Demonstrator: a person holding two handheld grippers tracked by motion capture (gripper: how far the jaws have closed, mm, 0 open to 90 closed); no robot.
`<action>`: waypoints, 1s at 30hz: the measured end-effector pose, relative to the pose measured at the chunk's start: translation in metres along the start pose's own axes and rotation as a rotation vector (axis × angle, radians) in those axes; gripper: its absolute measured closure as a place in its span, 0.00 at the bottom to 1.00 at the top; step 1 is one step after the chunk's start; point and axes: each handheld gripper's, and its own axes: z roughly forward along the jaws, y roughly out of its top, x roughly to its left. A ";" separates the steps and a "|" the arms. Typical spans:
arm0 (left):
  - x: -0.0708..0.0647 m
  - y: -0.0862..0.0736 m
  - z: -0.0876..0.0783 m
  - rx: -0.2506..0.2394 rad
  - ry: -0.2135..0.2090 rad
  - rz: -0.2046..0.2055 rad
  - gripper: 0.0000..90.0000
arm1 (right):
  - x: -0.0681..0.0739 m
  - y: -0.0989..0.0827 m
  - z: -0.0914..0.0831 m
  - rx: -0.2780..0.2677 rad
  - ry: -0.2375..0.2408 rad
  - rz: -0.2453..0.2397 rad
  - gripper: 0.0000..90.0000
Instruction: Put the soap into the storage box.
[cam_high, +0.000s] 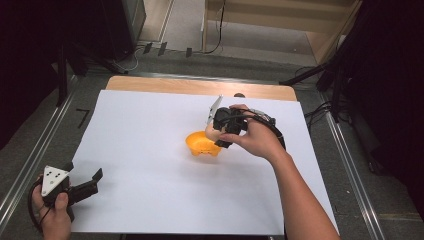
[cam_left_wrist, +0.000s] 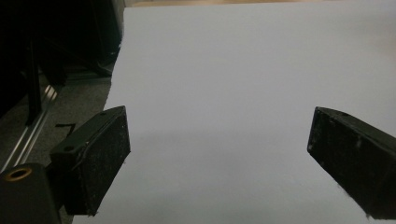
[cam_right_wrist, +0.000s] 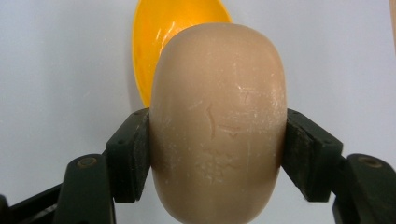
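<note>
A beige oval bar of soap (cam_right_wrist: 217, 121) is clamped between the two black jaws of my right gripper (cam_right_wrist: 217, 154), which is shut on its sides. Behind the soap lies an orange dish (cam_right_wrist: 159, 42) on the white sheet. From above, the right gripper (cam_high: 220, 134) hangs over the right rim of the orange dish (cam_high: 200, 143), with the soap (cam_high: 212, 133) showing pale at its tip. My left gripper (cam_high: 92, 182) rests near the sheet's front left corner. Its jaws stand wide apart in the left gripper view (cam_left_wrist: 219, 158), with nothing between them.
A large white sheet (cam_high: 150, 165) covers the wooden table (cam_high: 200, 86). Metal rails run along both sides of the table. Dark stands and cables sit at the far left and right, off the table.
</note>
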 end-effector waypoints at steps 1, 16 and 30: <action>0.000 0.000 0.000 0.000 0.000 0.000 0.07 | 0.000 0.001 0.001 0.000 -0.001 -0.004 0.37; 0.000 0.000 0.000 0.004 -0.005 0.000 0.07 | 0.001 0.017 0.022 -0.013 0.035 -0.114 0.37; 0.000 0.000 0.001 0.007 -0.010 -0.001 0.08 | 0.001 0.022 0.041 0.014 0.086 -0.129 0.37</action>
